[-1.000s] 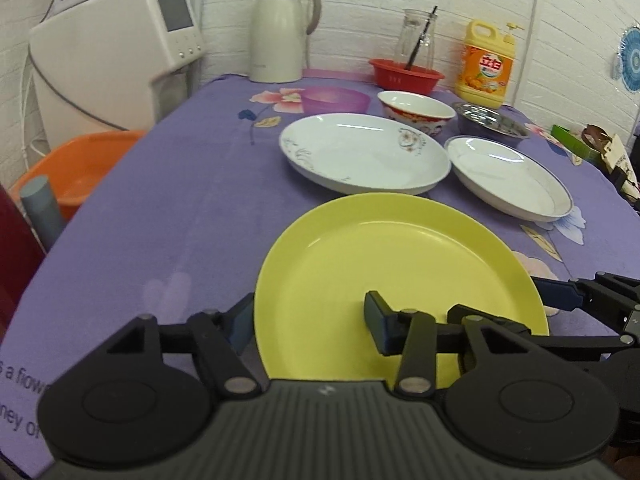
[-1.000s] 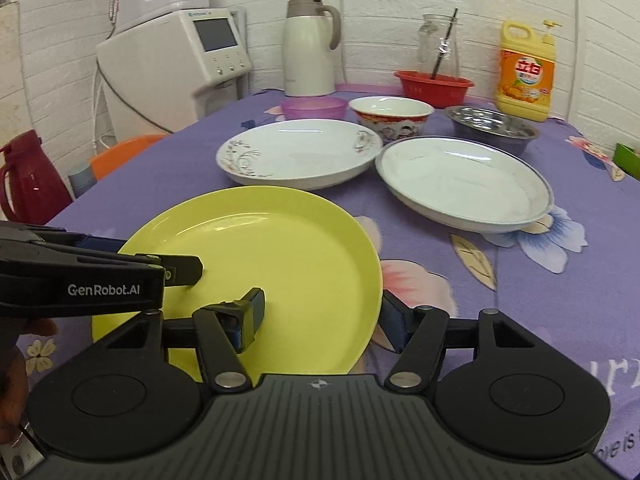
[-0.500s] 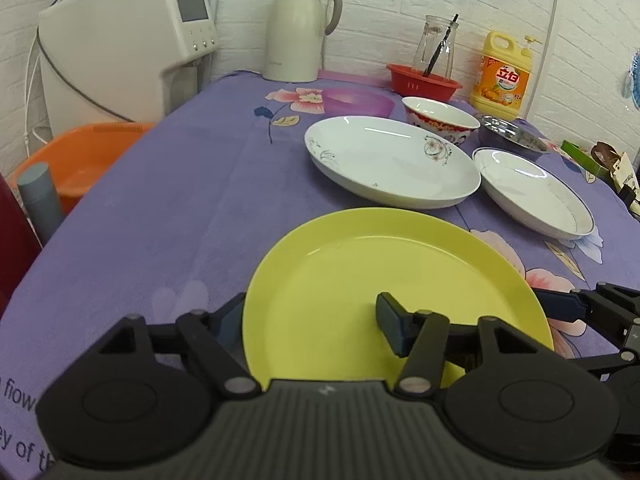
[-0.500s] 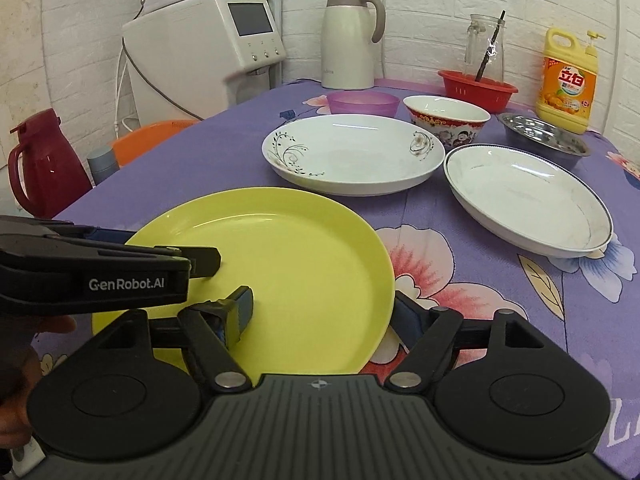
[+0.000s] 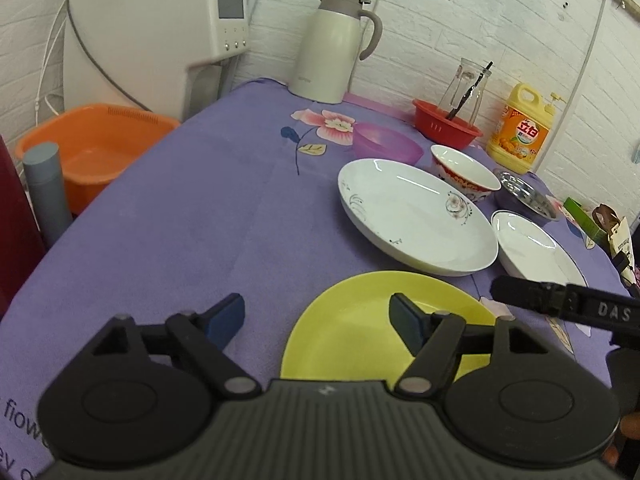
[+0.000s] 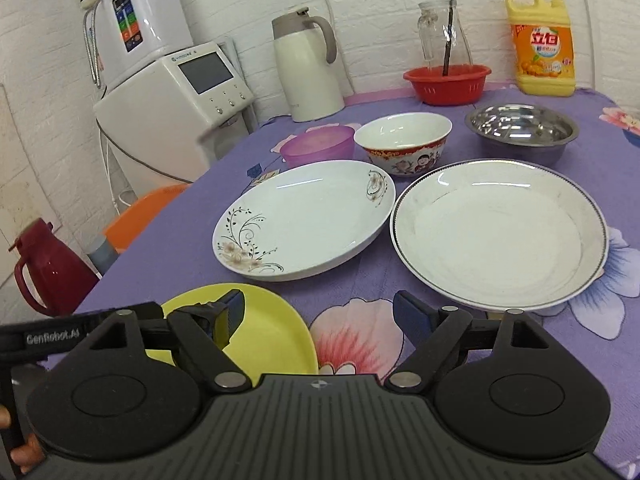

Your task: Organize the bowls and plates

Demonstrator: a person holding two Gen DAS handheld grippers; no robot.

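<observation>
A yellow plate lies flat on the purple cloth at the near edge. My left gripper is open and its jaws are still opening. Its right finger hangs over the plate, its left finger over bare cloth, and neither pad presses the rim. My right gripper is open too, with one finger above the plate's right edge and the other above a printed flower. Behind lie a floral white plate and a blue-rimmed white plate.
Further back stand a purple bowl, a red-patterned ceramic bowl, a steel bowl, a red basket, a detergent bottle and a white jug. Off the table's left are a water dispenser and an orange basin.
The left jaws have spread wider and come off the yellow plate's rim. Both grippers have drawn apart sideways, so the plate now sits low and off-centre in each view.
</observation>
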